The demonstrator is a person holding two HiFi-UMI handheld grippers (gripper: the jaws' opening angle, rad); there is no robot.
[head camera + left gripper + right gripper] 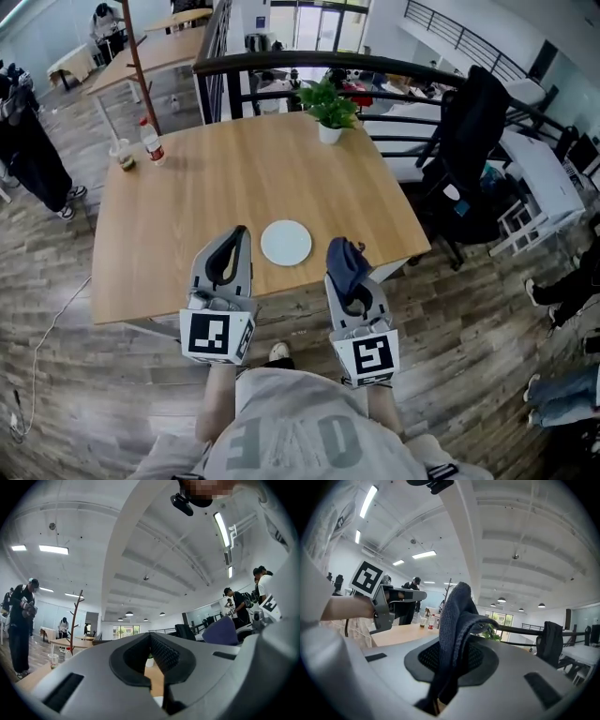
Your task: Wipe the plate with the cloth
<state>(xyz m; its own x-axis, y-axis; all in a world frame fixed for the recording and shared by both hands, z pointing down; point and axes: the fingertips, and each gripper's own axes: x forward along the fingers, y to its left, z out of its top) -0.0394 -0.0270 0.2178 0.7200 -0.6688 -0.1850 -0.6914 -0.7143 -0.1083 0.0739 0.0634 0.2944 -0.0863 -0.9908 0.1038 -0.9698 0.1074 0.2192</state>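
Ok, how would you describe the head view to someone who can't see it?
A person holds two tools at the near edge of a wooden table: the right hand-held gripper clamps a dark blue cloth, the left hand-held gripper is shut and empty. A white plate lies between them, a potted plant at the far edge.

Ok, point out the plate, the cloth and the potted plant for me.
plate (286, 243), head view, middle of its white face.
cloth (454, 620), right gripper view, its upright dark-blue fold.
potted plant (330, 132), head view, its white pot.
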